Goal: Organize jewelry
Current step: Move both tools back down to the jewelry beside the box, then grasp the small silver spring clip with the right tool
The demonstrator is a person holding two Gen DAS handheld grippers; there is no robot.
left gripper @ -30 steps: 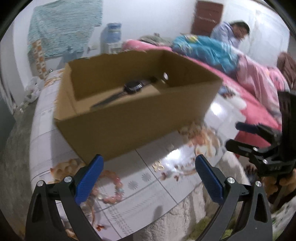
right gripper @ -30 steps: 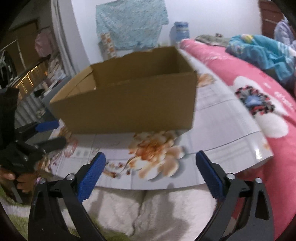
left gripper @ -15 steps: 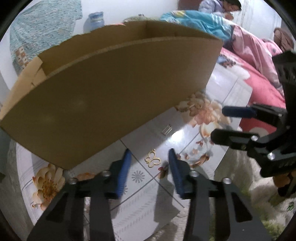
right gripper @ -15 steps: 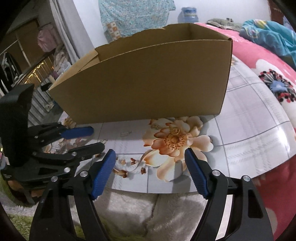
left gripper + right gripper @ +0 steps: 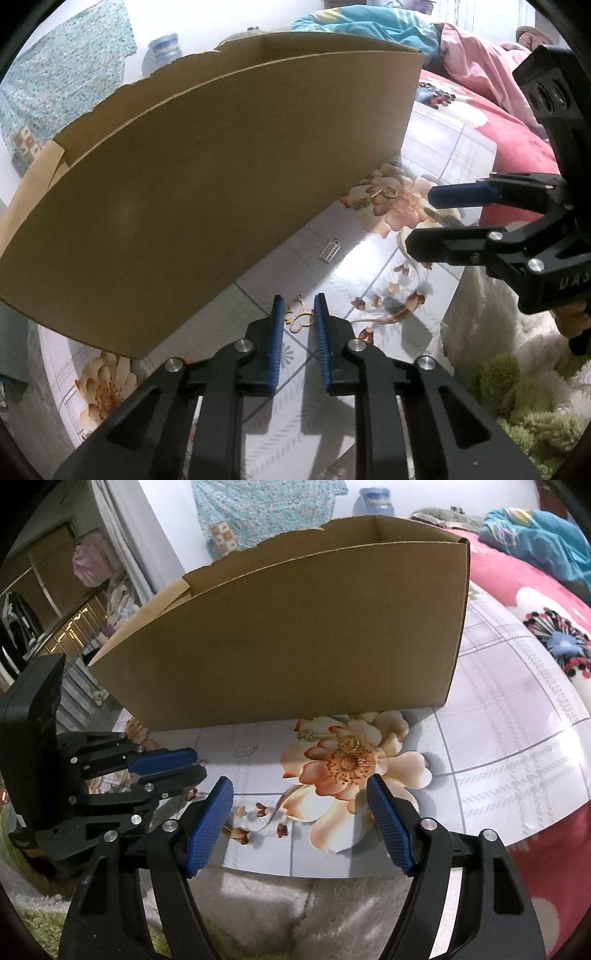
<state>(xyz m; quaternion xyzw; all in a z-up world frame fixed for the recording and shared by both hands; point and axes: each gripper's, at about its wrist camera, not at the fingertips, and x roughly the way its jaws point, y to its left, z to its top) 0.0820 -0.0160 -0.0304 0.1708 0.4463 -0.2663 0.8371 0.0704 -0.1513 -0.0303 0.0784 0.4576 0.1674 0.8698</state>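
A gold butterfly-shaped pendant lies on the flowered table between the narrowed fingers of my left gripper; the pads flank it, a small gap still showing. A small silver piece lies further ahead; it also shows in the right wrist view. A gold ring with chain lies on a flower print by the cardboard box; it shows in the right wrist view too. My right gripper is open and empty near the table's front edge. The box stands behind.
The table has a glossy floral cover and curved front edge. A pink bed with blue bedding lies to the right. White fluffy rug lies below the table edge. My left gripper appears at left in the right wrist view.
My left gripper has dropped to the table and narrowed its fingers around the gold pendant. My right gripper has moved closer to the table and narrowed somewhat.
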